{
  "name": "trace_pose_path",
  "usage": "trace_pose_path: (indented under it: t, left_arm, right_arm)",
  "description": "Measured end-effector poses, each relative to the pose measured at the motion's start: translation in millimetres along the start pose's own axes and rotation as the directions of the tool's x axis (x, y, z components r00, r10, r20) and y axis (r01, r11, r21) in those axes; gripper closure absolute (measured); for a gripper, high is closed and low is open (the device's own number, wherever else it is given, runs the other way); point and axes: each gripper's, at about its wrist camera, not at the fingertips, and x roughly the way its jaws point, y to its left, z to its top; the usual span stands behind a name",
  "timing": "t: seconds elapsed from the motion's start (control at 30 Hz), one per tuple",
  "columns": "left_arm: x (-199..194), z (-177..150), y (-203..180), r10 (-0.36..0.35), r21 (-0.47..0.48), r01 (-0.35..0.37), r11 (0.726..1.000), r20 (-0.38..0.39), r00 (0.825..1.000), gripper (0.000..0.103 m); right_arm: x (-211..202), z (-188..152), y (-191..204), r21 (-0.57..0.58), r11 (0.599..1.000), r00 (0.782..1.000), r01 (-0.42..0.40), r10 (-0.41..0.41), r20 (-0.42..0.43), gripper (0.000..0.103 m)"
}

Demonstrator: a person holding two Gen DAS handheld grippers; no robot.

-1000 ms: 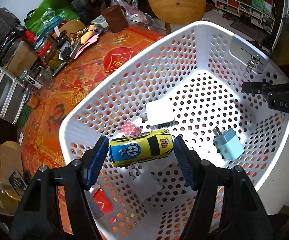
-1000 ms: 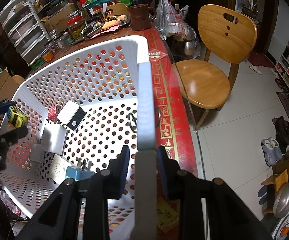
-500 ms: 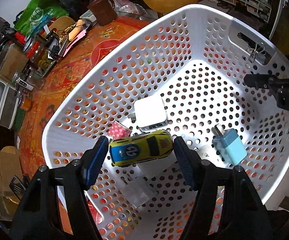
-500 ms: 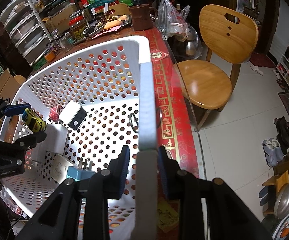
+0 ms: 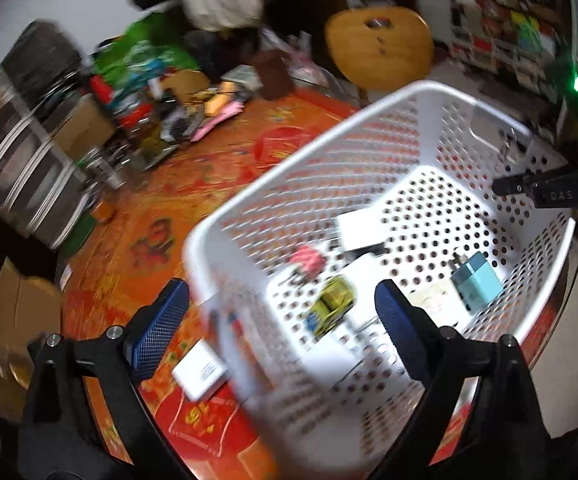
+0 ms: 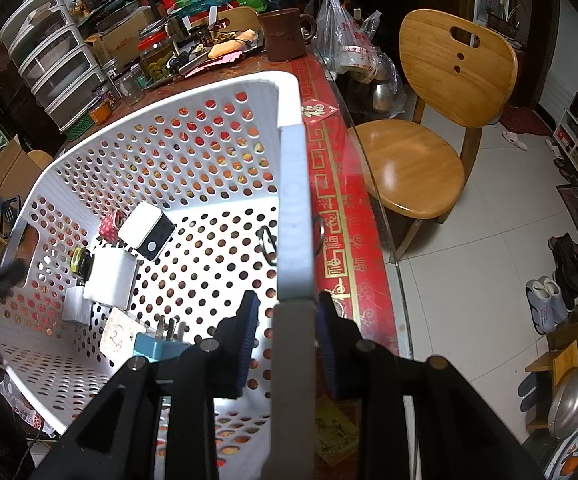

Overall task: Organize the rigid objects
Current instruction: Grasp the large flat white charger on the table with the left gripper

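A white perforated basket (image 5: pixel 409 92) stands on the red-orange table. The yellow toy car (image 5: pixel 331 306) lies loose on the basket floor, also seen near the left wall in the right wrist view (image 6: pixel 81 260). My left gripper (image 5: pixel 281 300) hovers above the basket's near corner, its jaws opening wide and touching nothing; the car lies well below them. My right gripper (image 6: pixel 287 304) is shut on the basket's rim (image 6: pixel 293 160) at the side by the table edge.
In the basket lie a white-and-black cube (image 6: pixel 147 230), a white adapter (image 6: pixel 109 276), a blue plug (image 6: pixel 157 346) and a metal clip (image 6: pixel 267 240). A white box (image 5: pixel 201 372) sits outside it. Clutter lines the table's back; a wooden chair (image 6: pixel 421 160) stands beside.
My left gripper let go of the yellow car, which now lies on the basket floor. That gripper opened wide and drew back towards the near corner. The right gripper kept still.
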Motion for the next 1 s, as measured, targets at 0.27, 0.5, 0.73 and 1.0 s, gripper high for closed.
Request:
trace_pose_path:
  t: [0.27,0.5,0.73,1.0]
  left_arm:
    - [-20,-66,107,0.129,-0.285,-0.132,0.949,-0.028,0.991,0.001]
    - [70,-122,138,0.034,-0.374,-0.119,0.920,-0.228,0.973,0.001]
    - [123,-128,131,-0.055,-0.434,-0.052,0.899,-0.231,0.971,0.001]
    - [141,-128,130,-0.090,-0.475,-0.028,0.879,-0.224,0.971,0.001]
  right_arm:
    - [-1,2,3,-0.004,1.000,1.000,0.014,-0.014,0.005,0.072]
    - [-1,2,2,-0.001,1.000,1.000,0.017,-0.017,0.004,0.072]
    - [-1,0,1,-0.002,1.000,1.000,0.014,-0.014,0.003,0.072]
    - [-1,0,2,-0.008,1.000,1.000,0.017,-0.017,0.000,0.072]
